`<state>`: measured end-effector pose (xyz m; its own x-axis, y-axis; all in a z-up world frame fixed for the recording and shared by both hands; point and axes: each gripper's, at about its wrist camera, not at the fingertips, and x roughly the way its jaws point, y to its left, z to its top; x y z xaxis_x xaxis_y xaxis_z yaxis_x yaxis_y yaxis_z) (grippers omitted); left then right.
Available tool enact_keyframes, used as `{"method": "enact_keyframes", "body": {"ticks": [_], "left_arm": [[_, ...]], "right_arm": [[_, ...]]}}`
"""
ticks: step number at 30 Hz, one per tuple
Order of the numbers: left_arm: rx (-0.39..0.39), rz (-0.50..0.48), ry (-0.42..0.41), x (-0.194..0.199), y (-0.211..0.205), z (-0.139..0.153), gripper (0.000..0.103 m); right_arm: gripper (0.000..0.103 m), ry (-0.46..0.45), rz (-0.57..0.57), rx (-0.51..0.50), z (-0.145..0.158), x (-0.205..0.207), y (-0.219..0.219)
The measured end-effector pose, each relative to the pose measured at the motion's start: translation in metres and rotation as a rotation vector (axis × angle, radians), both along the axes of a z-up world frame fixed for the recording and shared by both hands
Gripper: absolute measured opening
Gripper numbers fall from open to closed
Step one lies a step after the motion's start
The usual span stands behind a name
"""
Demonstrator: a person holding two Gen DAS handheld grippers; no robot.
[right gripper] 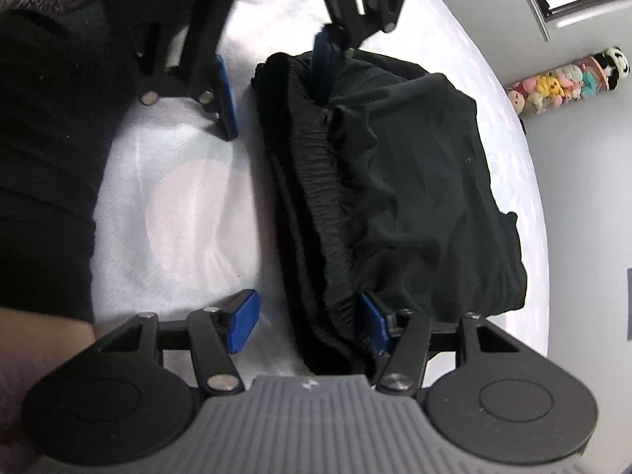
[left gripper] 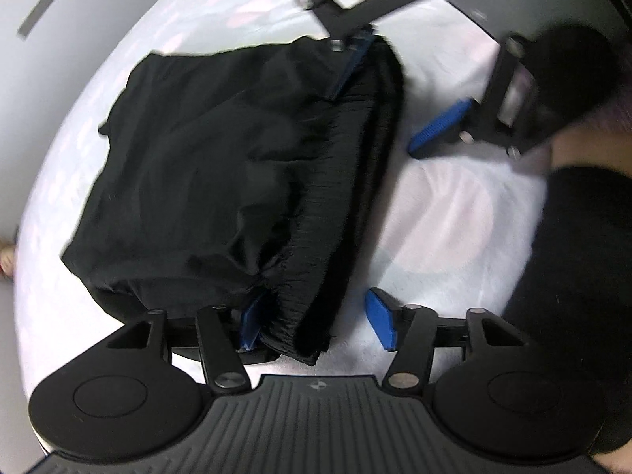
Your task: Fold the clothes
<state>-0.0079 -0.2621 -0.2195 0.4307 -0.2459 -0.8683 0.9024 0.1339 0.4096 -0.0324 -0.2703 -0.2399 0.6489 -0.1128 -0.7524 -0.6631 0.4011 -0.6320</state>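
Evidently the soft, limp black garment suited gripping at its ribbed waistband, straddled by both spread tongs, left and right.

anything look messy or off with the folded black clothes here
Mostly tidy, but the black garment on the white sheet has its ribbed waistband bunched along one edge, and the far corner juts out unevenly. Both grippers straddle that waistband, jaws open.
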Motion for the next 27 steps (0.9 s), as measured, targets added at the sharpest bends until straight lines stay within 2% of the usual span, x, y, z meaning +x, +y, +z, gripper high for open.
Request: {"method": "enact_keyframes", "body": {"ticks": [5,8,9,11,12,17,22,27], "left_arm": [[-0.006,0.08,-0.031,0.003,-0.001,-0.001,0.082],[-0.019,0.127,-0.027,0.002,0.0,0.001,0.082],[-0.016,0.106,-0.049,-0.002,0.0,0.002,0.082],[-0.001,0.031,-0.12,-0.016,0.001,0.0,0.082],[0.007,-0.008,-0.158,-0.023,0.002,-0.002,0.082],[0.024,-0.111,-0.257,-0.042,0.003,-0.008,0.082],[0.059,-0.192,-0.33,-0.058,0.004,-0.012,0.082],[0.097,-0.212,-0.405,-0.058,-0.003,-0.023,0.083]], "right_arm": [[0.058,-0.019,-0.011,0.011,-0.001,0.003,-0.001],[0.051,-0.011,-0.028,0.032,0.0,0.007,-0.003],[0.048,-0.009,-0.036,0.038,0.001,0.009,-0.004],[0.036,-0.01,-0.052,0.046,0.004,0.011,-0.004],[0.034,-0.009,-0.059,0.052,0.006,0.012,-0.004],[0.026,-0.003,-0.118,0.13,0.019,0.014,-0.01],[0.02,0.007,-0.239,0.283,0.045,0.03,-0.025],[0.02,0.025,-0.294,0.403,0.069,0.041,-0.037]]}}
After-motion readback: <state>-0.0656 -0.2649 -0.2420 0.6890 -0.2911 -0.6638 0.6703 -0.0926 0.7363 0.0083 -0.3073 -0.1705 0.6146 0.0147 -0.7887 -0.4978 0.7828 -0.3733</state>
